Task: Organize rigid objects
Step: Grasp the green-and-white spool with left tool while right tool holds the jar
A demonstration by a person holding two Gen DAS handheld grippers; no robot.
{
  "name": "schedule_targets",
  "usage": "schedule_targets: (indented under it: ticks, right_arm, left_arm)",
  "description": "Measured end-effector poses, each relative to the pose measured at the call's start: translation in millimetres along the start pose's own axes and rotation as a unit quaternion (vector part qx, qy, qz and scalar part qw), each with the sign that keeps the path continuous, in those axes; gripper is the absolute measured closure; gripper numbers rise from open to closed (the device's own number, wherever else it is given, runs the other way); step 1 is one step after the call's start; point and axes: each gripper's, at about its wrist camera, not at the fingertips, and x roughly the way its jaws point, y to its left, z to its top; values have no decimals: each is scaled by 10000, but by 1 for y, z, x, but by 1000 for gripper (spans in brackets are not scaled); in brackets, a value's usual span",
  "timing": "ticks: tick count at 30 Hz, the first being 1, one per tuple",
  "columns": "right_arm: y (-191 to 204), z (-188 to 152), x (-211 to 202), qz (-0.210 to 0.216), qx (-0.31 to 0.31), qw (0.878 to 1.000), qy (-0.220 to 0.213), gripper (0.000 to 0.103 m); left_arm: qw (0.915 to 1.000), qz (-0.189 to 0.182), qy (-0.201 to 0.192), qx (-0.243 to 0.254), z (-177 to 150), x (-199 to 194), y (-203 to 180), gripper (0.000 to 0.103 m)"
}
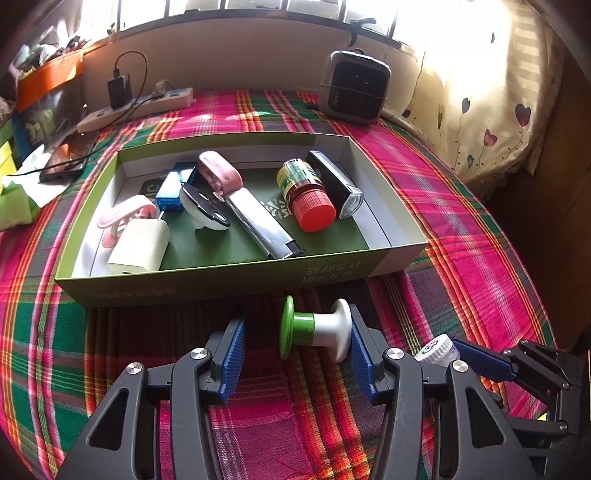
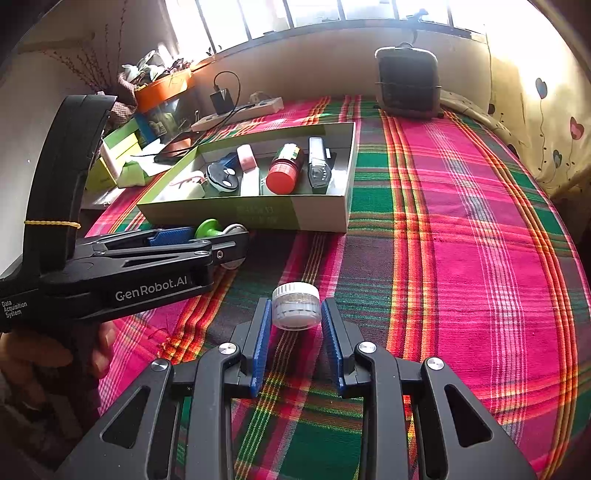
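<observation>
A plaid cloth (image 2: 461, 258) covers the bed; on it lie a shallow cardboard box (image 1: 229, 284), green-and-white spool (image 1: 314, 328), small lidded jar (image 2: 296, 305), power strip (image 1: 136, 107) and small heater (image 1: 354, 86).

Bright daylight thru a barred window (image 2: 314, 11) w/ a beige wall below it. A plaid cloth (image 2: 461, 221), pink, green & red, covers the surface; a cream curtain (image 1: 491, 110) w/ heart prints hangs at right. Small grey heater (image 1: 354, 86) stands by the wall.

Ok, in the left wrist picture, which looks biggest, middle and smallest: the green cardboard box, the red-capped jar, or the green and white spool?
1. Green cardboard box, by far the biggest.
2 and 3. Red-capped jar and green and white spool look about alike; the spool lies nearer the camera, so I won't rank them.
</observation>
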Motion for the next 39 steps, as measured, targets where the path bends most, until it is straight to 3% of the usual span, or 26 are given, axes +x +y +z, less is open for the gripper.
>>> schedule_targets:
  ticks: [5, 9, 39]
  right_arm:
    - [0, 0, 1, -26, -5, 10000, 30, 74]
    - [1, 1, 3, -45, 16, 10000, 54, 74]
    - [2, 0, 3, -109, -13, 9999, 79, 74]
  left_arm:
    - [10000, 20, -13, 3, -1, -1, 2, 67]
    - [10000, -11, -23, 17, -2, -2, 3, 70]
    - [10000, -10, -63, 44, -7, -7, 3, 71]
